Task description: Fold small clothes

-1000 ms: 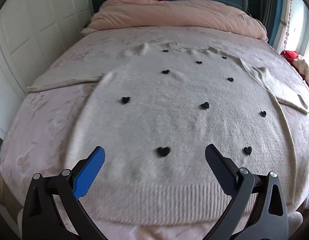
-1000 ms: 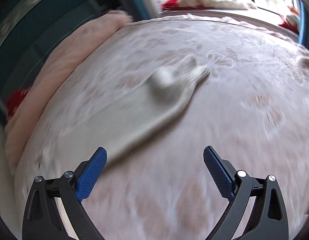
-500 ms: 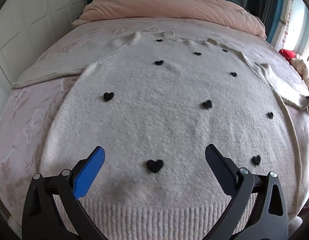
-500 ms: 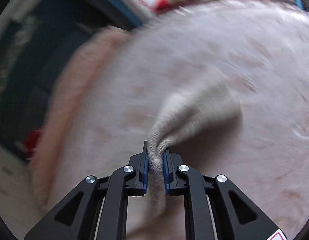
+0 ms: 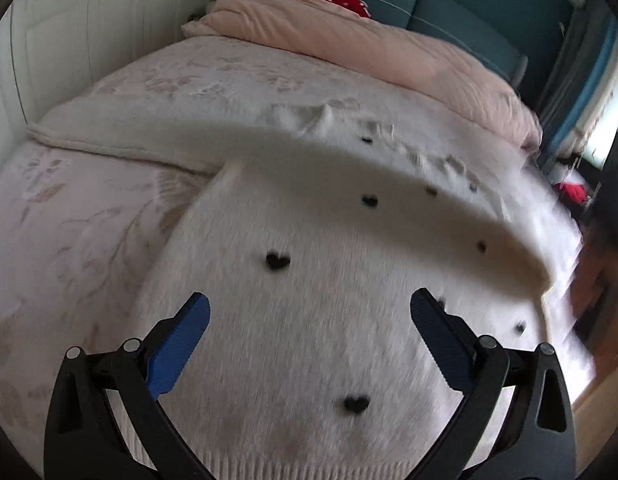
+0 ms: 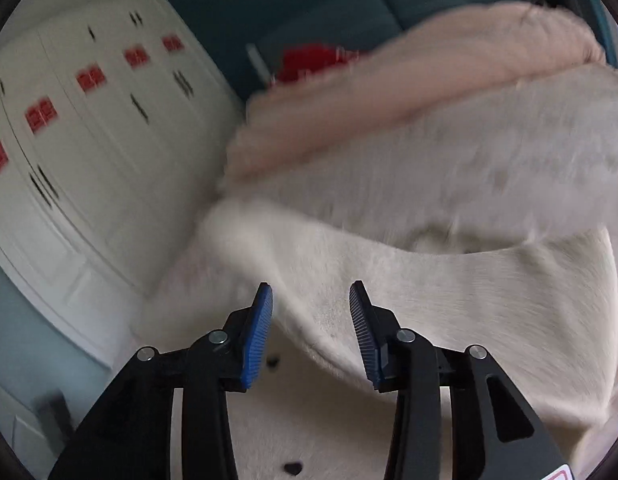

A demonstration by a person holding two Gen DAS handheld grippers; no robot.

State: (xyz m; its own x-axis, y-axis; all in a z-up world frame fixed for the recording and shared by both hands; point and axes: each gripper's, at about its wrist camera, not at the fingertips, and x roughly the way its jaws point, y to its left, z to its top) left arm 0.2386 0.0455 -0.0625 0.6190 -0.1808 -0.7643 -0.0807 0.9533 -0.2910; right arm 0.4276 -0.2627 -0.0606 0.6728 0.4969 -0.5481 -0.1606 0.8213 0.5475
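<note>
1 fuzzy cream sweater (image 5: 309, 340), black hearts (image 5: 277, 261)

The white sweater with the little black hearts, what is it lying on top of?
The sweater lies on a pink flowered bed cover. A folded-over sleeve hides some hearts, and the cover beneath the sweater is hidden.

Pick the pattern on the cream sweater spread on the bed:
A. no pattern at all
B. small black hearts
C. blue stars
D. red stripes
B: the sweater lies on the pink bed dotted with small black hearts, several of them showing sharply across its front in the left wrist view.
</note>
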